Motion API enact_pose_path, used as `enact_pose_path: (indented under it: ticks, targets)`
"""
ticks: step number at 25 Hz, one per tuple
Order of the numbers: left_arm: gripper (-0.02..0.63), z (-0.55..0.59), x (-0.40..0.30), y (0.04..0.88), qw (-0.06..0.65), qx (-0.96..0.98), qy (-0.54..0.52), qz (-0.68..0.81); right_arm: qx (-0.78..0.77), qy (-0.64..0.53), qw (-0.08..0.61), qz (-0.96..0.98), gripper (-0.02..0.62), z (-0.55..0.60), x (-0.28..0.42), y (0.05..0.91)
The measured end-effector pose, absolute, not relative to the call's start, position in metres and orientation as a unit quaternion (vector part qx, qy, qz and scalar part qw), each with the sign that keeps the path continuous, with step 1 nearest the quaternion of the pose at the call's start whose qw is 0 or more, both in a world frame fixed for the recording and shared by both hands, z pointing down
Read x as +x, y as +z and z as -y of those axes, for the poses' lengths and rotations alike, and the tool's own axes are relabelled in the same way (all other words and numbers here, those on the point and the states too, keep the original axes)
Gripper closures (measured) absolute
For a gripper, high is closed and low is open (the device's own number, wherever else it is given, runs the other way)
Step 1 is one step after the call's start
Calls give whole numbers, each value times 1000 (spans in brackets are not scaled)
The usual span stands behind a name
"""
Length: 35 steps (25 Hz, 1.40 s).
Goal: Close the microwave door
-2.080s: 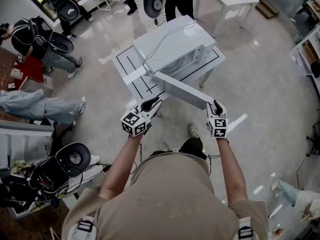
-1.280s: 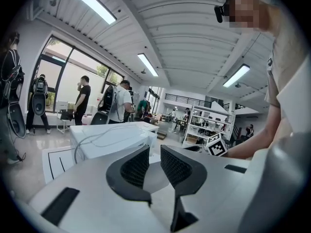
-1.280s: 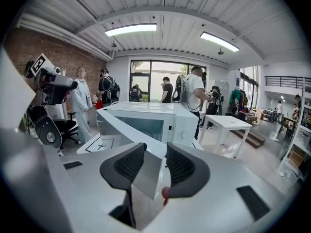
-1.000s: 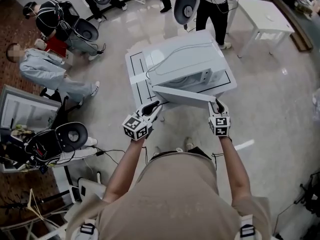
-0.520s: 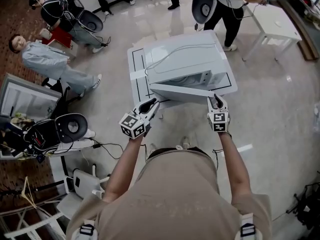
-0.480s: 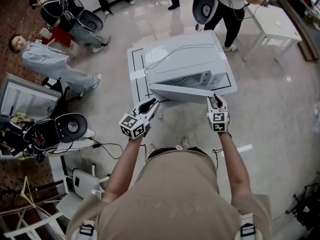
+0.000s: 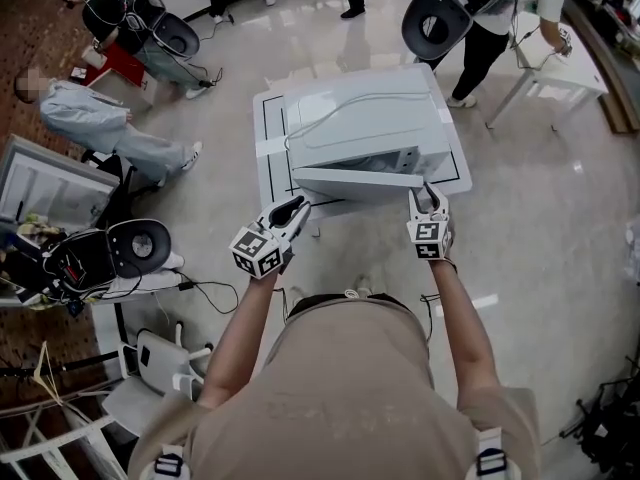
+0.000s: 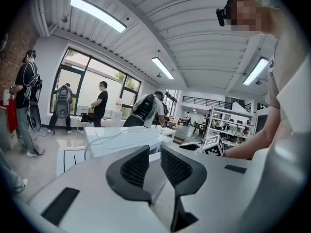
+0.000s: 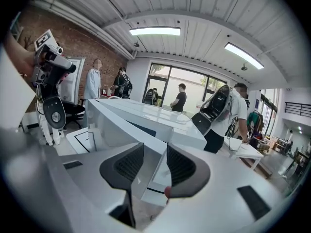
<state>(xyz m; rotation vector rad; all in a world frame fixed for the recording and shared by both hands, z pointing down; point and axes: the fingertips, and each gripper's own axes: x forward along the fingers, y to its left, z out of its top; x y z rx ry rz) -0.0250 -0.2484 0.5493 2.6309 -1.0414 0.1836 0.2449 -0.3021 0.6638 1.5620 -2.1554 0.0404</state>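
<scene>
microwave door point(image 7: 355, 181) edge pinched in right gripper point(image 7: 428, 194); left gripper point(image 7: 297, 206) slightly parted, seemingly empty.

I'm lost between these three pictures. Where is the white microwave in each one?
Head view: the microwave sits top centre, seen from above.
Left gripper view: microwave left of centre, just above the jaws.
Right gripper view: microwave in the centre, its door edge between the jaws.
Shared landmark: the black pack worn by the person standing behind it.
</scene>
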Motion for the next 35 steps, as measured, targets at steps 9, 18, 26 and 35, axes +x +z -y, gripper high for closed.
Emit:
enact_pose_path:
  ticks: [9,18,26,35]
  targets:
    - [544,259,-24,543,152,912,70,374,566,0,236,790,456,332,253,658]
    - [543,271,-16,543,152,910,73,379,565,-15,236,791,453,358,258,655]
    - [544,284,-21,540,151,908,75,384,561,-14,228,795,445,367,250,653]
    - [545,284,-18,538,151,908,78,383,564,-27,235,791,361,378,258,644]
